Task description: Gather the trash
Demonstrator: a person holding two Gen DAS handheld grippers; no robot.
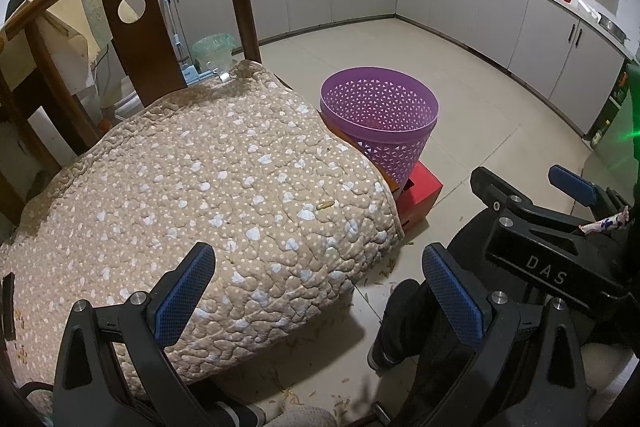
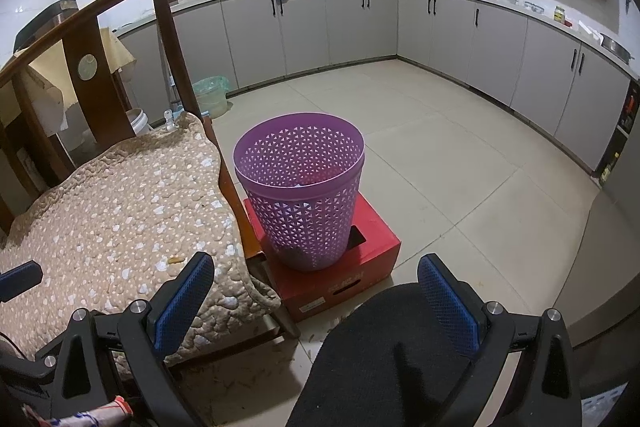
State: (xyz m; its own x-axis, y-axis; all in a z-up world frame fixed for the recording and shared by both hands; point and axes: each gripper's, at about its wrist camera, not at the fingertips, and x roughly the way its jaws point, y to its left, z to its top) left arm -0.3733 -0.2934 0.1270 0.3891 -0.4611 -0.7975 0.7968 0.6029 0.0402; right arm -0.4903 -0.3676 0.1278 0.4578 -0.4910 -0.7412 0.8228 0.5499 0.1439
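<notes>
Both claws released and empty: left claw [image 1: 318, 291] over the cushion's [image 1: 192, 187] near edge, right claw [image 2: 316, 295] facing the purple basket [image 2: 300, 183] on the red box [image 2: 372, 251]. Small scrap [image 1: 324, 205] on the cushion, at 12 o'clock from the left claw. Best to approach from above, pinch only the scrap, not the fabric, then drop into the basket at 1 o'clock

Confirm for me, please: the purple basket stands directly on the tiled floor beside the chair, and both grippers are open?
Not quite: the purple basket stands on a red box, not directly on the floor, as the right wrist view shows. It is beside the chair, and both grippers are open.
</notes>
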